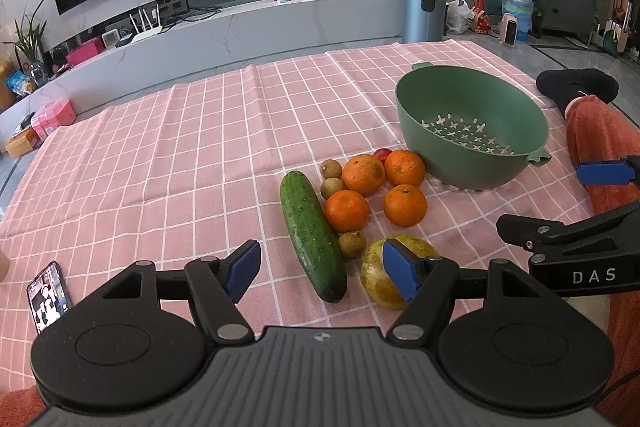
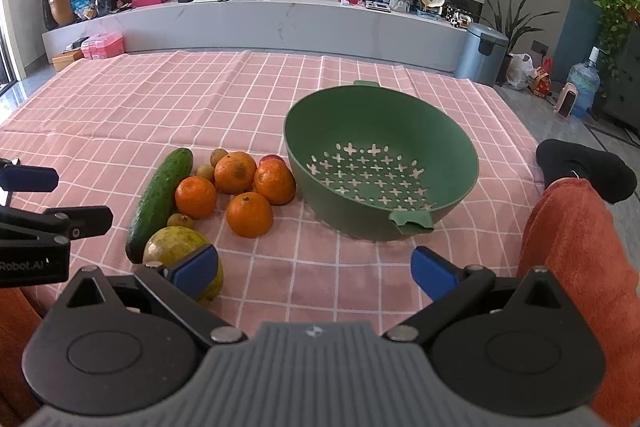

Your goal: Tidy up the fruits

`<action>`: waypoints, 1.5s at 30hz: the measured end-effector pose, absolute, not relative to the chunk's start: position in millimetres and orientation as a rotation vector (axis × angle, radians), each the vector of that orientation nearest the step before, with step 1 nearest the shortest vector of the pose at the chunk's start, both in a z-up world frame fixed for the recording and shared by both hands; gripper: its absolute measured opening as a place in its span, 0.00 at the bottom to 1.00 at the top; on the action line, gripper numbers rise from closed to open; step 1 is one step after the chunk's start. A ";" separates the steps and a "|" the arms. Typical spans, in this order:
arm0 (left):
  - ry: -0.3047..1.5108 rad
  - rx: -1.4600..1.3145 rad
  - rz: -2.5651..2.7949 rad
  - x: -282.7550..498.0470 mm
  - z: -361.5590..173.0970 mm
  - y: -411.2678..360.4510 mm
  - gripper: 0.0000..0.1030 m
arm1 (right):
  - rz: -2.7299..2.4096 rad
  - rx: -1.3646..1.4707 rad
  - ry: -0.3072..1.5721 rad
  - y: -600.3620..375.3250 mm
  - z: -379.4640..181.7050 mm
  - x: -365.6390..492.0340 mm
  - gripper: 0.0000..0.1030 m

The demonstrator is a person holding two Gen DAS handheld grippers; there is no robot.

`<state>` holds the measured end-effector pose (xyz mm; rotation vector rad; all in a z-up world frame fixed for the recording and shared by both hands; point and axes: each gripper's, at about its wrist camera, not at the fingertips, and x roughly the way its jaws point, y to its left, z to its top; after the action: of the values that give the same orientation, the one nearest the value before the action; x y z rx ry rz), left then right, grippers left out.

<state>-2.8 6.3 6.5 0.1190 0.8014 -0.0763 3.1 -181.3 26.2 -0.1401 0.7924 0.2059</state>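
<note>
A green colander stands empty on the pink checked cloth. Left of it lies a pile: several oranges, a cucumber, small brown fruits, a red fruit and a yellow-green round fruit. My left gripper is open above the near end of the cucumber. My right gripper is open over bare cloth in front of the colander; it also shows in the left wrist view.
A phone lies on the cloth at near left. A person's leg in orange trousers and black sock rests at the cloth's right edge. A TV bench and a bin stand beyond the cloth.
</note>
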 end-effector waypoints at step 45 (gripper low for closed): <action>0.806 0.129 -0.083 -2.5 7.8 5.9 0.80 | 0.215 -0.096 0.861 -179.5 17.0 8.9 0.96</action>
<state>-2.5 5.9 7.8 0.1286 0.8057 -0.0825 8.9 -179.5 17.0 -0.0964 0.8614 0.2152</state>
